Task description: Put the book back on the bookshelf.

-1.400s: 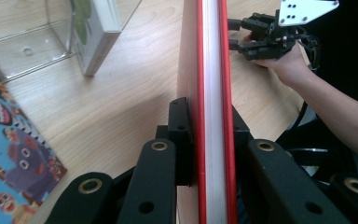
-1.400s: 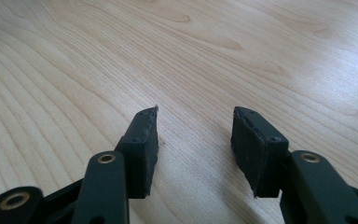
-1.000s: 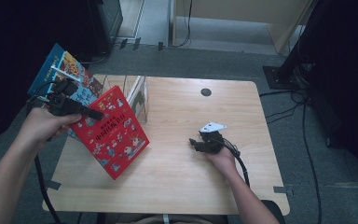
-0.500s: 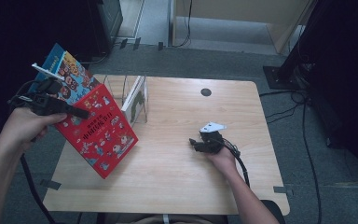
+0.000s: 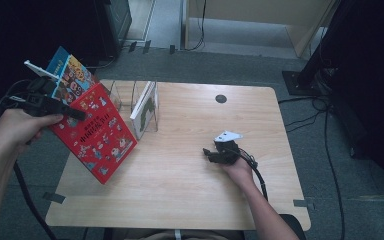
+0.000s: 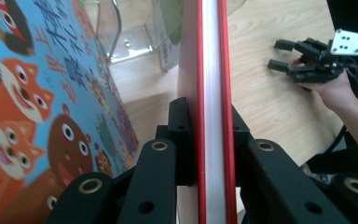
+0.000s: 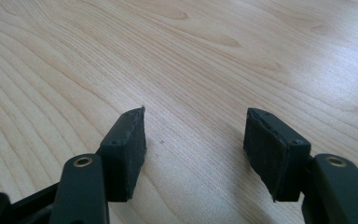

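Observation:
My left gripper [image 5: 62,111] is shut on a red picture book [image 5: 98,131], held tilted above the table's left edge. In the left gripper view its jaws clamp the red book [image 6: 209,93] edge-on, with the white page block between red covers. A blue book with cartoon foxes [image 5: 70,75] leans behind the red one, and its cover [image 6: 42,107] lies to the left of the jaws. My right gripper [image 5: 211,154] rests low on the wooden table [image 5: 190,200] right of centre, open with nothing between its pads [image 7: 123,154].
A clear acrylic book stand [image 5: 142,105] stands at the table's back left and holds a thin white and green book [image 5: 146,106]. A black round hole [image 5: 221,98] marks the far edge. Cables and dark furniture lie on the floor to the right.
My left hand has carried the red book to the left and slightly up, away from the table's middle. The right gripper has stayed in place.

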Demonstrator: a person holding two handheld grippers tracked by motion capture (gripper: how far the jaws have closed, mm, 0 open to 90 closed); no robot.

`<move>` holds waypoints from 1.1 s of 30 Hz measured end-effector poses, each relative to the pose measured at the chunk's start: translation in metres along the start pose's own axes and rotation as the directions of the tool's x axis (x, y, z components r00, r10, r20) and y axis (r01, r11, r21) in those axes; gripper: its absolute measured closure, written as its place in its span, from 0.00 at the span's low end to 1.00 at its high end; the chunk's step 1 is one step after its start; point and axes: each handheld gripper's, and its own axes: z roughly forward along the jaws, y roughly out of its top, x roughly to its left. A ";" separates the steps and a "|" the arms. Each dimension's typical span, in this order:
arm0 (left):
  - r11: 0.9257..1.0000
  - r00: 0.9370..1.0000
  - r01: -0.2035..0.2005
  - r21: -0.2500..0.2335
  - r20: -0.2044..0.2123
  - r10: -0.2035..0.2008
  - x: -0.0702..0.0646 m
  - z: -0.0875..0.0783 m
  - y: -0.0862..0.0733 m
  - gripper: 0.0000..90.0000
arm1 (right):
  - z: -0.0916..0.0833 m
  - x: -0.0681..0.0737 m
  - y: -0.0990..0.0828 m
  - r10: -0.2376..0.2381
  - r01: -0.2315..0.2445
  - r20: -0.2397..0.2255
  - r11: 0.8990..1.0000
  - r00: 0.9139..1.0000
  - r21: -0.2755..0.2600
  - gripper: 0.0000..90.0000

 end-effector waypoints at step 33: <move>0.999 0.998 0.032 -0.013 -0.044 -0.032 0.012 0.017 0.048 0.89 | 0.001 0.001 0.001 0.001 -0.001 -0.003 1.000 1.000 0.002 0.44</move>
